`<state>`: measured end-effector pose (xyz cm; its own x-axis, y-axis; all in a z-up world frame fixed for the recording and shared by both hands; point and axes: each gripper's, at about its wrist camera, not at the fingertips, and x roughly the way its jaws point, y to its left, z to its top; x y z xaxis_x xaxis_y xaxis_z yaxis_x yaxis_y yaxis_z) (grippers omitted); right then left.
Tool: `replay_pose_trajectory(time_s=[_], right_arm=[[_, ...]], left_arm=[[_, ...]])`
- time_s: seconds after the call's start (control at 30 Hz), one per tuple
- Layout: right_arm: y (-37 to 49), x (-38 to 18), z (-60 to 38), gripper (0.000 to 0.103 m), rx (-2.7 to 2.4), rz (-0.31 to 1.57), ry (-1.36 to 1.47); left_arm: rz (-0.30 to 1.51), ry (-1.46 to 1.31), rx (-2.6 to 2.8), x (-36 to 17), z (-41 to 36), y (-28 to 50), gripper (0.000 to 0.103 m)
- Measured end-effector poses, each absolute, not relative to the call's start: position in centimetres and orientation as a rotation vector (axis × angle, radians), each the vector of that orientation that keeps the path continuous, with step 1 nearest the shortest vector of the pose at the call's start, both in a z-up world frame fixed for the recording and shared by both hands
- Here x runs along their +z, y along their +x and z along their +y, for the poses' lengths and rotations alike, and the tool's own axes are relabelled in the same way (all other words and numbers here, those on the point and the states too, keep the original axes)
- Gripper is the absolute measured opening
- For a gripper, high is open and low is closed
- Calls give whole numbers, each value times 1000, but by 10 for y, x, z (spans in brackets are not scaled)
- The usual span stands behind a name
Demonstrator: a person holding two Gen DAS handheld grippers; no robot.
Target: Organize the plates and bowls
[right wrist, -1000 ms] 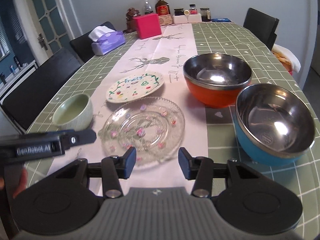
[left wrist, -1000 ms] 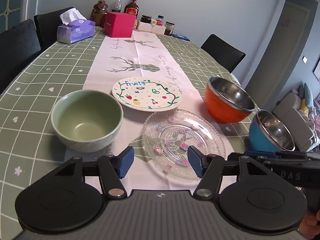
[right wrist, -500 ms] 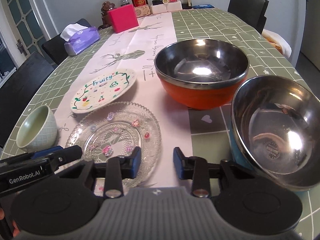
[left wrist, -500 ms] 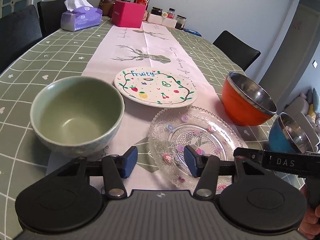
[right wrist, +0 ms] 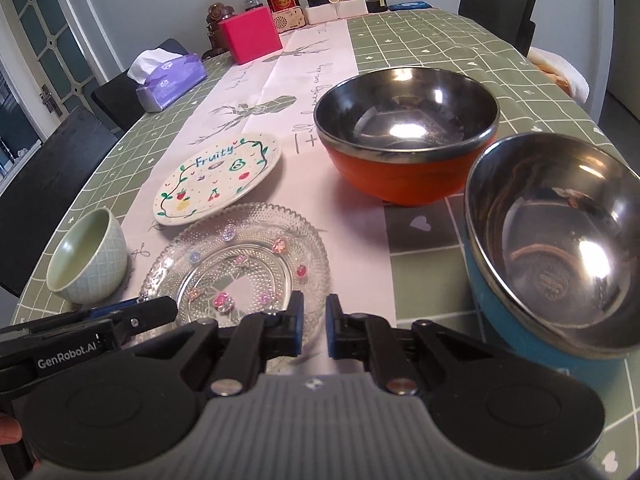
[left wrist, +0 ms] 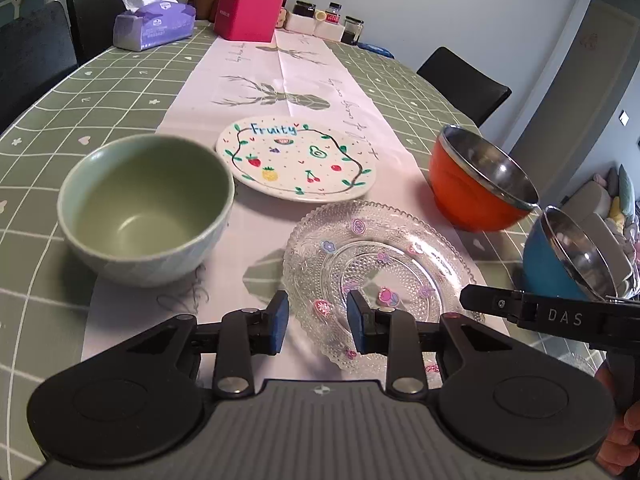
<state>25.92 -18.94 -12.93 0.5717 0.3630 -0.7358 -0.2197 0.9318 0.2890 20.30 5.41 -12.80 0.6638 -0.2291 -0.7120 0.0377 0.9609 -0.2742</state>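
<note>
Both tools are hovering low over the near rim of the glass plate (left wrist: pixel 376 276), which is lying on the pale runner (left wrist: pixel 280 92) in the lower middle of both frames. The left tool (left wrist: pixel 318 322) is standing with its blue pads apart, straddling the plate's near left edge; whether either pad is touching glass I cannot tell. The right tool (right wrist: pixel 315 330) is showing only a narrow gap between its pads, with nothing held.

The fruit plate (left wrist: pixel 296 160) is lying just behind the glass one. The green bowl (left wrist: pixel 146 208) is sitting at centre left in the left view. The orange bowl (right wrist: pixel 408 140) and blue bowl (right wrist: pixel 556 248) are standing close together at right.

The likely risk is a thin, slick scalloped rim slipping from the pads, dropping the plate onto the counter (left wrist: pixel 120 80), or a tilted lift knocking the fruit plate.
</note>
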Motion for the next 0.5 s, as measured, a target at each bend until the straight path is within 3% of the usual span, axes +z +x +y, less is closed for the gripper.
replay_pose_trajectory(time_s=[0.23, 0.3, 0.37, 0.43, 0.5], right_arm=[[248, -130, -194, 12, 356, 909, 184], [249, -131, -196, 17, 363, 903, 209], [250, -131, -198, 27, 361, 882, 216], [252, -133, -200, 28, 344, 878, 234], [257, -138, -206, 28, 344, 889, 299]], left_arm=[[840, -237, -146, -127, 52, 196, 37], [816, -260, -139, -129, 57, 197, 55], [784, -290, -118, -132, 62, 197, 56], [761, -329, -115, -134, 68, 199, 56], [746, -366, -111, -136, 71, 200, 48]])
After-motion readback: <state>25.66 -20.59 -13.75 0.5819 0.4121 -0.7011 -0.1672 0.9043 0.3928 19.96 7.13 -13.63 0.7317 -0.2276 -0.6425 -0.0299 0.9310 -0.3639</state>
